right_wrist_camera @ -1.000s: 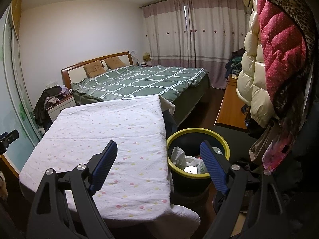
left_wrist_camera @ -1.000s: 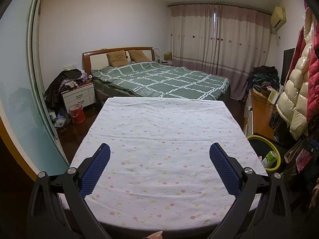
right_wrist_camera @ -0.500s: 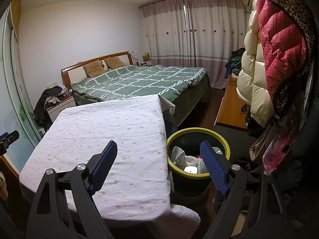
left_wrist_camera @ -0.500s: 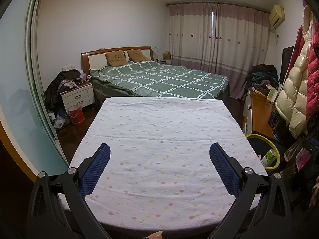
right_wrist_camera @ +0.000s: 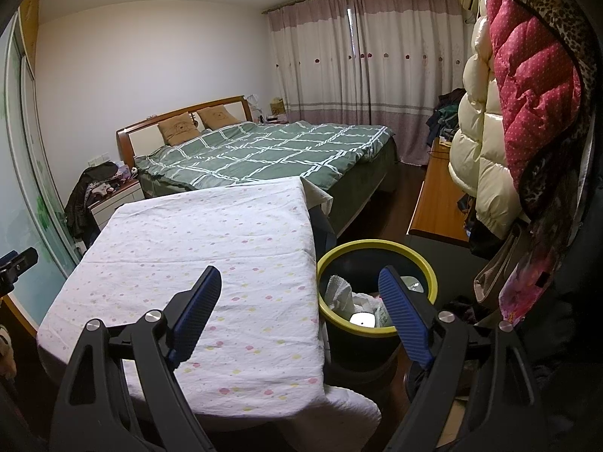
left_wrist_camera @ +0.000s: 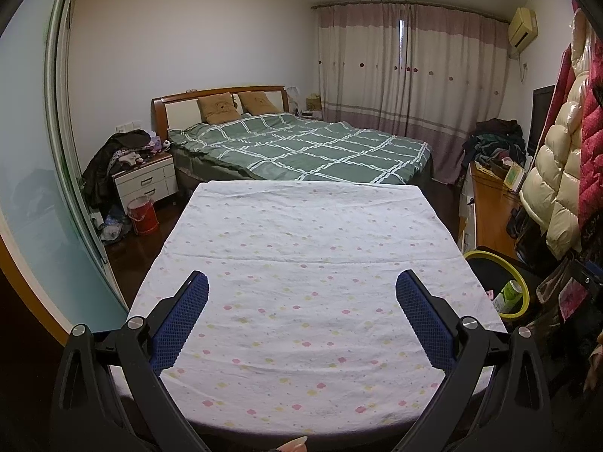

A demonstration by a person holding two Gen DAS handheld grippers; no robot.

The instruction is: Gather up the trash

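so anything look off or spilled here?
Nothing spilled. The trash bin stands upright beside the cloth-covered table with waste inside. The only untidy spots are clothes heaped on the nightstand and on the sideboard. Both grippers are open and hold nothing.

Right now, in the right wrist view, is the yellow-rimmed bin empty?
No, the yellow-rimmed bin beside the cloth-covered table already holds crumpled white paper and other trash.

spread tongs (right_wrist_camera: 299, 288) empty, yellow-rimmed bin (right_wrist_camera: 377, 248) with trash beside cloth-covered table (right_wrist_camera: 211, 233)
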